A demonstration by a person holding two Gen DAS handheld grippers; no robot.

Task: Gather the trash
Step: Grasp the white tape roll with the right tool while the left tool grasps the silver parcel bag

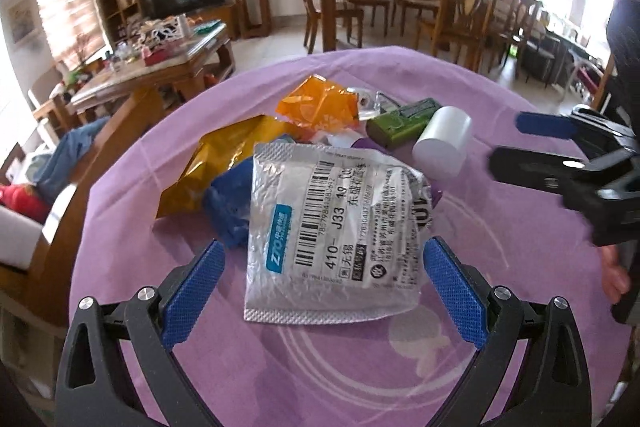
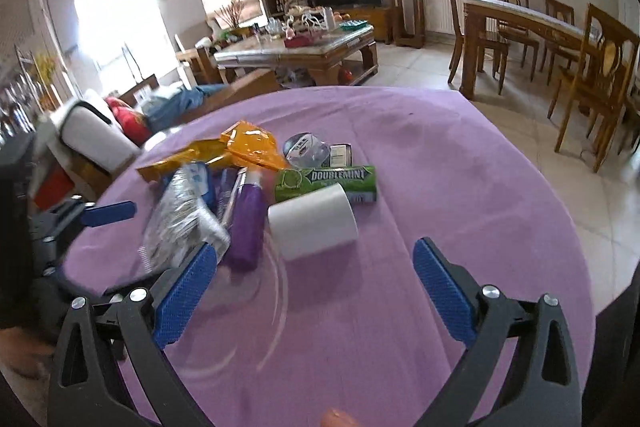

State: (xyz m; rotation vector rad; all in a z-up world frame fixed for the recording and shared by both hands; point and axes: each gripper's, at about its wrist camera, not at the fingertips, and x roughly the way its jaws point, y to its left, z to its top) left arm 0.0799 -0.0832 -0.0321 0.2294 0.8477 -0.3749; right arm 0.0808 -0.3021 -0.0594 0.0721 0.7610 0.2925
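- Left wrist view: the left gripper (image 1: 320, 259) stands wide apart with nothing held; its blue pads flank the near end of a silver courier bag (image 1: 332, 231) lying flat on the purple tablecloth (image 1: 500, 267), not touching it
- Behind the bag lie a crumpled blue glove (image 1: 228, 207), a yellow wrapper (image 1: 216, 163), an orange wrapper (image 1: 320, 103), a green gum box (image 1: 400, 121) and a white roll (image 1: 442, 141) on its side, all heaped together; no bin or container for the trash shows
- The right gripper (image 1: 516, 143) enters from the right edge, jaws apart and empty, near the white roll but clear of it
- Right wrist view: the right gripper (image 2: 316, 259) is spread fully, gripping nothing; the white roll (image 2: 314, 223) lies just ahead between its fingers, apart from both pads
- The green gum box (image 2: 326, 181) sits just behind the roll, a purple tube (image 2: 248, 223) to its left beside the silver courier bag (image 2: 180, 227)
- The left gripper (image 2: 100, 219) shows blurred at the left edge, one blue finger visible
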